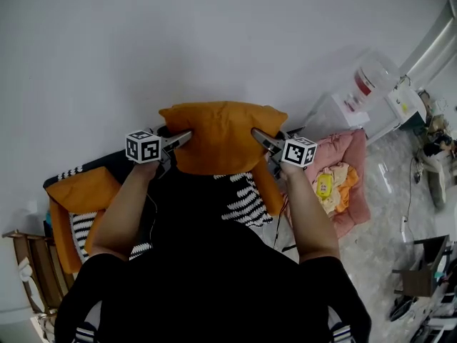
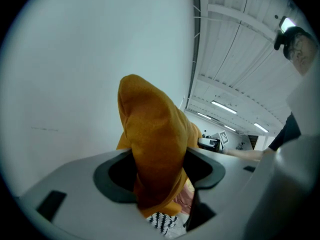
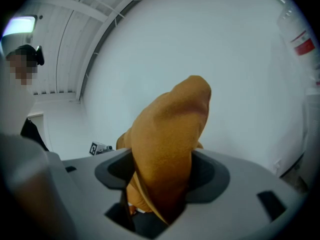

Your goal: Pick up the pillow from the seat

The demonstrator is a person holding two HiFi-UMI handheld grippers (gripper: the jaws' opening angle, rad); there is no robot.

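Head view has your pillow (image 1: 223, 136) up off the seat (image 1: 84, 191), held in front of the white wall (image 1: 214, 41). Its long axis runs side to side between your hands, and its broad face is turned toward you. Your left gripper (image 1: 187, 136) is clenched on the pillow's left end and your right gripper (image 1: 255, 133) on its right end. In each gripper view the jaws pinch a bunched fold of the fabric, and the pillow's corner rises to a blunt point above them. The pillow is a plump, soft rectangle in burnt orange cloth with a fine, matte weave, and its top corners are peaked. Below it, the seat carries an orange cushion of the same colour. A black-and-white striped throw (image 1: 246, 202) is draped across the seat. To your right a pink padded mat (image 1: 350, 191) lies on the pale floor with yellow and orange items on it; what they are you cannot tell. Beyond it stands a white dispenser (image 1: 335, 113) topped by a clear bottle (image 1: 371, 77) with a red label.
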